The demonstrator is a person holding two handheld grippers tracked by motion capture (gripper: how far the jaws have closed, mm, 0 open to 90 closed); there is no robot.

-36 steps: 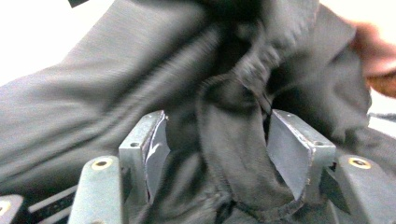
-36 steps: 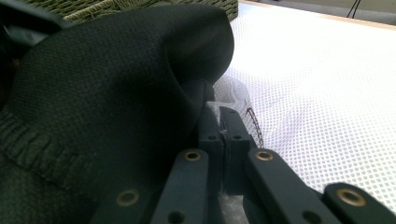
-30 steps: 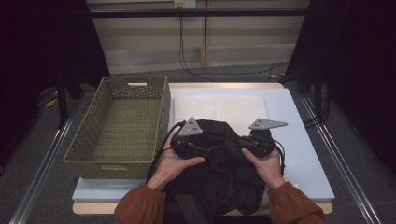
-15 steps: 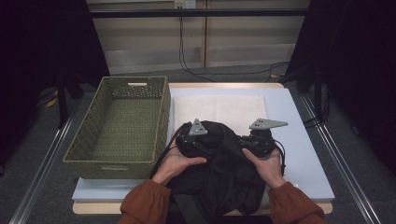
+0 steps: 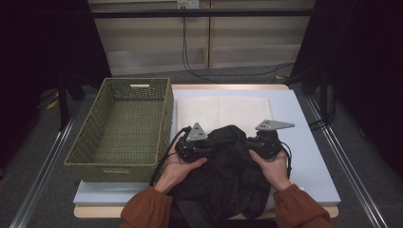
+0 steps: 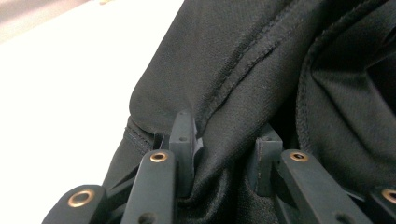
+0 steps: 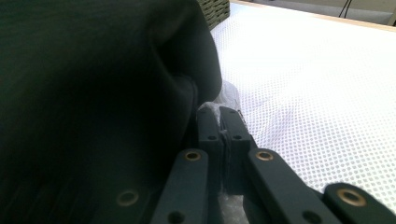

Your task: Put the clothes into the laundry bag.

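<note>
A black garment (image 5: 233,175) lies bunched at the table's near edge and hangs over it between the person's forearms. My left gripper (image 5: 211,146) is at the garment's left side. Its jaws have just been closing, and a thick fold of the fabric (image 6: 224,93) fills the gap between the pads (image 6: 182,135). My right gripper (image 5: 254,145) is at the garment's right side. Its jaws are pinched together on a thin edge of the cloth (image 7: 187,88), seen close up at the right gripper (image 7: 222,123). Both sets of fingertips are buried in cloth in the high view.
A woven green basket (image 5: 164,118) stands at the left of the table with nothing in it. A white mesh mat (image 5: 223,109) lies behind the garment on the pale blue tabletop (image 5: 309,161). Cables run across the floor at the back.
The left gripper nudged right into the garment, then settled back a little and lower. The right gripper and the garment's right side kept still.
</note>
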